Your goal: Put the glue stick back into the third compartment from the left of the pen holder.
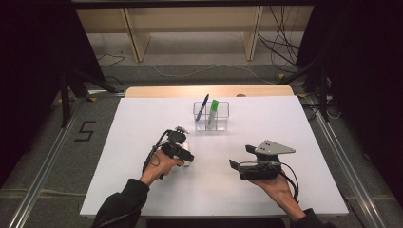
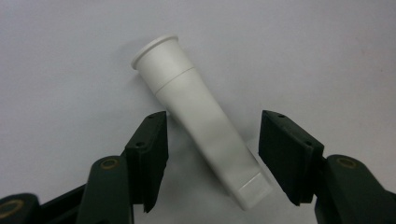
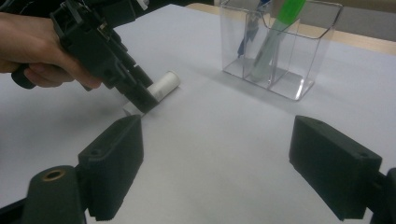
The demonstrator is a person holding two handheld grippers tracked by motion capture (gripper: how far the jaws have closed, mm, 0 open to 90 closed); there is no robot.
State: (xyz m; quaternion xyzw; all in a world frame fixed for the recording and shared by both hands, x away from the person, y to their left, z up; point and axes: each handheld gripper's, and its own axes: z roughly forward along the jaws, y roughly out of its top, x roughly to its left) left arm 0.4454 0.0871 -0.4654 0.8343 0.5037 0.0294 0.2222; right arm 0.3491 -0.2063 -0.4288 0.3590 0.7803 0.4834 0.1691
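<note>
A small white tube (image 2: 198, 119) lies flat on the bench, cap end pointing away from the left gripper (image 2: 212, 156), its crimped tail between the jaws.

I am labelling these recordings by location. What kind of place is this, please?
Probably a lab recording station: a white table between floor rails, loose cables on the floor behind, dark curtains around.

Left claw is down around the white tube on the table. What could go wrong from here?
1. The white tube lies slanted between the left claw's jaws, neither pad pressing yet; closing may pinch it off-centre and make it swivel or slip.
2. The grip would land on the tapering body toward the flat crimped end; the tube might squirt out.
3. The clear holder already has a blue pen and green marker leaning in it; inserting the tube could knock them.
</note>
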